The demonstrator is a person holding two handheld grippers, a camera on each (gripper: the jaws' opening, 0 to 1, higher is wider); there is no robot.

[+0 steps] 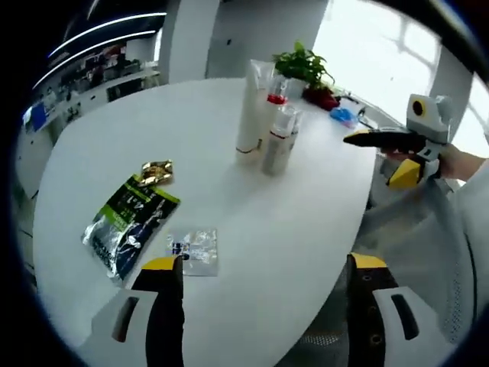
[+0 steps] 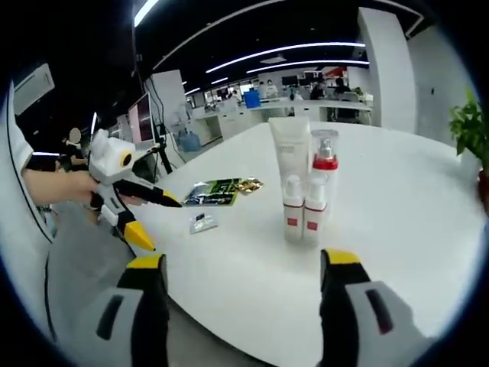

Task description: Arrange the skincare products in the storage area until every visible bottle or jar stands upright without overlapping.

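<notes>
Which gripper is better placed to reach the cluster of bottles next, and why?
Probably the right gripper: the bottles stand just ahead between its open jaws. The left gripper sits farther off, nearer the sachets.

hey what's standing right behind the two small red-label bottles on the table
In the right gripper view, behind the two small bottles stand a tall white tube and a clear bottle with a red collar. Their lower parts are covered by the small bottles.
</notes>
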